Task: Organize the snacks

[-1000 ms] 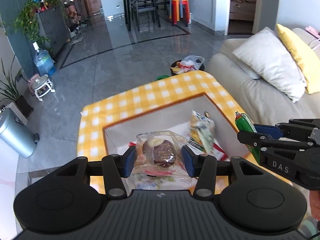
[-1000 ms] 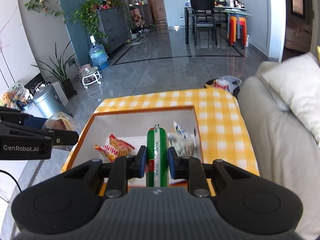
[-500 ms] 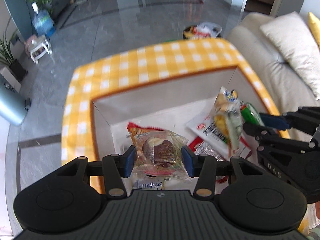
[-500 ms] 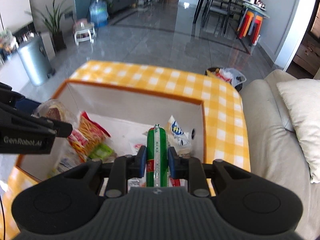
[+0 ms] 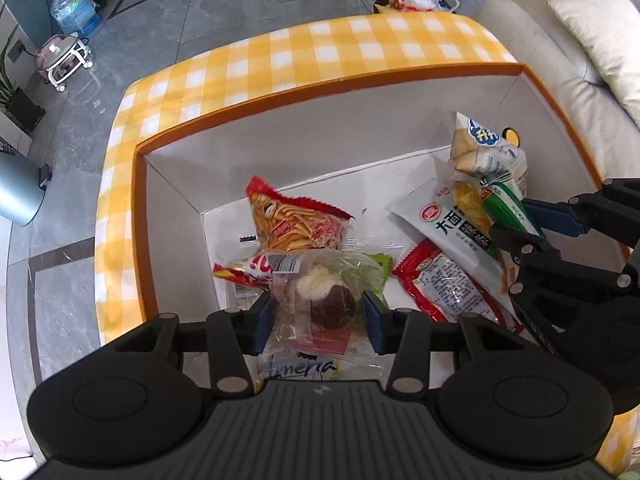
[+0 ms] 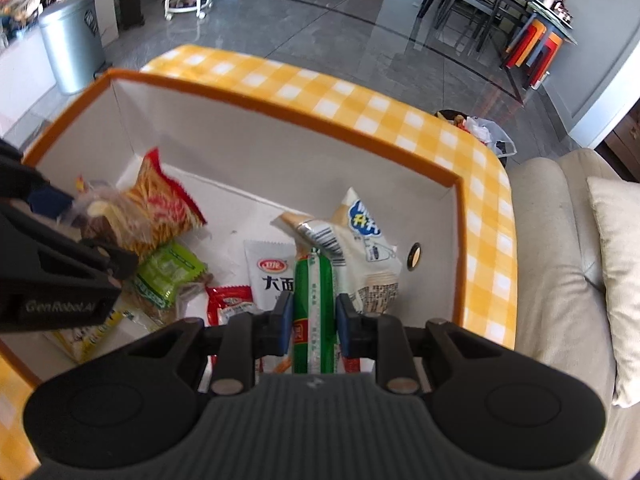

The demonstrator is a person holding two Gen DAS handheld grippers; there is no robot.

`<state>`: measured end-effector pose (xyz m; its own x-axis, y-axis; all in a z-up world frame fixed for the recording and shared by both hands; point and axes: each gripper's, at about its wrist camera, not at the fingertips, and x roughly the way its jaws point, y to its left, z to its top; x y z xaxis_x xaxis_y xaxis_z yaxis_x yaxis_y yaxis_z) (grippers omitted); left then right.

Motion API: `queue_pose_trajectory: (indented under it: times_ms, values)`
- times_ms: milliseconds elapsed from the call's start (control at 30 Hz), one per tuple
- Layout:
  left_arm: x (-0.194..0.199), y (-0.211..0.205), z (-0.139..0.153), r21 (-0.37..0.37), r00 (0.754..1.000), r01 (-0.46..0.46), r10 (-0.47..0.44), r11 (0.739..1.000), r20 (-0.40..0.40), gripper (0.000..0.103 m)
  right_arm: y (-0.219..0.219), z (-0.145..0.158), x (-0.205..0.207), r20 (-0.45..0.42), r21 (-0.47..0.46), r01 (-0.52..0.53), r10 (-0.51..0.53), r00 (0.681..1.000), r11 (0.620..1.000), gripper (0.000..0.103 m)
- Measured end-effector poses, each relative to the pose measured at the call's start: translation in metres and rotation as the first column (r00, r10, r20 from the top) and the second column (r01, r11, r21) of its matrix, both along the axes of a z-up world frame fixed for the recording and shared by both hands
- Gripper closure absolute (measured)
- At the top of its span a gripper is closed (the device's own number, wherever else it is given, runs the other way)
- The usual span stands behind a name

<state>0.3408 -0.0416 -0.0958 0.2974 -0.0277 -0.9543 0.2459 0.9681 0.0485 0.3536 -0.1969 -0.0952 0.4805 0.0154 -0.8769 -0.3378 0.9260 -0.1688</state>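
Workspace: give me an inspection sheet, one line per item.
Surface: table under a yellow checked cloth.
Job's things: orange-rimmed box holding loose snacks: red strip-snack bag, white pouch, red packet, green packet, blue-and-white bag.
Clutter: nothing seen outside the box.
Grippers: left gripper shut on wrapped cake; right gripper shut on green stick; both over the box.
Cables: nothing seen.
Surroundings: sofa, metal bin, water jug, small waste bin.
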Motion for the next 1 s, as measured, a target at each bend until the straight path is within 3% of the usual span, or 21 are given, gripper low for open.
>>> queue_pose_trajectory:
  times_ms: [333, 467, 600, 1000]
  values:
    - [0.010, -0.005, -0.015, 0.030, 0.999, 0.025, -0.024, 0.999, -0.034, 0.051, 0.004, -0.019, 0.006, -0.049, -0.042, -0.023, 0.021, 0.999, 0.999, 0.084]
    - [0.010, -0.005, -0.017, 0.040, 0.999, 0.026, -0.025, 0.999, -0.034, 0.045, 0.004, -0.024, 0.006, -0.067, -0.059, -0.018, 0.014, 0.998, 0.998, 0.083]
    - [0.010, -0.002, -0.014, 0.003, 0.999, 0.018, -0.018, 1.000, -0.027, 0.034, 0.001, -0.020, 0.007, -0.064, -0.047, -0.007, 0.004, 0.998, 0.999, 0.081]
    - [-0.010, 0.008, 0.046, -0.016, 0.991, 0.004, -0.002, 1.000, 0.135, 0.027, -0.004, 0.028, -0.001, 0.055, -0.028, 0.026, -0.025, 0.998, 0.999, 0.061]
